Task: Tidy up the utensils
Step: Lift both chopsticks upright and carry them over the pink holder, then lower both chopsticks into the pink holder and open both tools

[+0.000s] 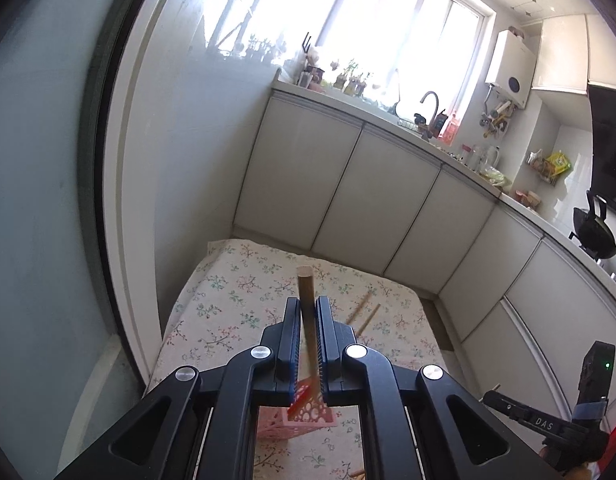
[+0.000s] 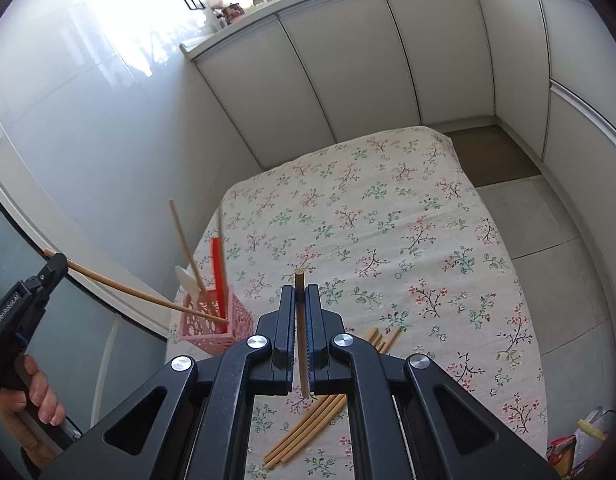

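Feeding a chopstick (image 2: 148, 298) into the pink holder (image 2: 218, 322) at the left edge of the flower-cloth desk (image 2: 387, 220), judged the step in hand: left hand-held gripper (image 2: 54, 262) pinching the stick at its outer end, far tip already inside the holder's mouth beside a red utensil (image 2: 218, 272), a white spoon (image 2: 188, 278) and another upright stick. From the left wrist view, same left hand-held gripper (image 1: 308, 316) pressed onto the brown shaft (image 1: 306, 300), holder (image 1: 304, 412) showing just below the jaws. Next move, by judgement: tipping the stick more upright so that it slides down inside, then spreading the jaws only once the tip is seated, lest it lever out over the rim. Further right, right hand-held gripper (image 2: 300, 304) pressed together on a second chopstick (image 2: 301, 320), held over the middle of the desk and well apart from the holder; likely waiting for its turn. Below and right of it, loose chopsticks (image 2: 308, 428) lying on the cloth, not yet sorted. Hard to count: several partly covered by the gripper body, and whether the pale ends near the right finger belong to the same bundle cannot be told. Holder's depth and floor hidden in both views.
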`<state>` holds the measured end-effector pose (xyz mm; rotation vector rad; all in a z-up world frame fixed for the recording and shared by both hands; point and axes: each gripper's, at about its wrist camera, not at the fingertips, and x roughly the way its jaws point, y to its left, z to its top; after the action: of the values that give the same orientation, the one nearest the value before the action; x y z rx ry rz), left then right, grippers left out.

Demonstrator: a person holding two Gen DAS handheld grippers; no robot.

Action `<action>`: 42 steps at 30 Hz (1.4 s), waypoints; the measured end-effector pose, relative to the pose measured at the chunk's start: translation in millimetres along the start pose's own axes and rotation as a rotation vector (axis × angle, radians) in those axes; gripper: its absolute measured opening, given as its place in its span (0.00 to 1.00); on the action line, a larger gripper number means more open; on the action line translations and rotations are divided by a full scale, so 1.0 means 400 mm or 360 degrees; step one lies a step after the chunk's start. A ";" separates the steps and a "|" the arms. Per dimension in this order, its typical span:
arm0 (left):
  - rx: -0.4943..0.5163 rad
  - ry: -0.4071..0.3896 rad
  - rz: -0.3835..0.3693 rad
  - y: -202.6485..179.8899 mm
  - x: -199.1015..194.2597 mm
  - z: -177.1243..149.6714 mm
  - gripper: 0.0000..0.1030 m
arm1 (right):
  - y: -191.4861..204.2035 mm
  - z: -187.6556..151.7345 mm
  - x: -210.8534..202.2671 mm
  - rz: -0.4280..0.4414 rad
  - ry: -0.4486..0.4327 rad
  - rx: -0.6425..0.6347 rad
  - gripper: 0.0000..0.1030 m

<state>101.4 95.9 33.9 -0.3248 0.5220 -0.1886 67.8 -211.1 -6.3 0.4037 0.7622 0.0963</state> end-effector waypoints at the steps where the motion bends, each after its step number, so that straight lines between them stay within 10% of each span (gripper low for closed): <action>1: -0.0001 -0.0016 0.0017 0.002 -0.002 0.001 0.07 | 0.000 -0.001 0.000 0.0000 0.0000 0.0001 0.04; 12: 0.0203 0.0239 0.0220 -0.032 0.176 -0.084 0.07 | 0.003 0.004 0.025 0.0047 0.0030 0.0026 0.04; 28: 0.0248 0.0267 0.0306 -0.003 0.214 -0.067 0.09 | 0.022 0.009 0.029 0.0058 0.0013 0.0000 0.04; 33: 0.0192 0.0244 0.0273 0.013 0.220 -0.062 0.43 | 0.047 0.013 0.020 0.0077 -0.0011 -0.0026 0.04; 42: 0.0107 0.0254 0.0280 0.041 0.170 -0.063 0.62 | 0.125 0.079 -0.061 0.0180 -0.0159 -0.0060 0.04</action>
<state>147.9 87.1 -23.7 -0.1981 0.6974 -0.0615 75.0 -180.8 49.9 0.4127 0.6384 0.1948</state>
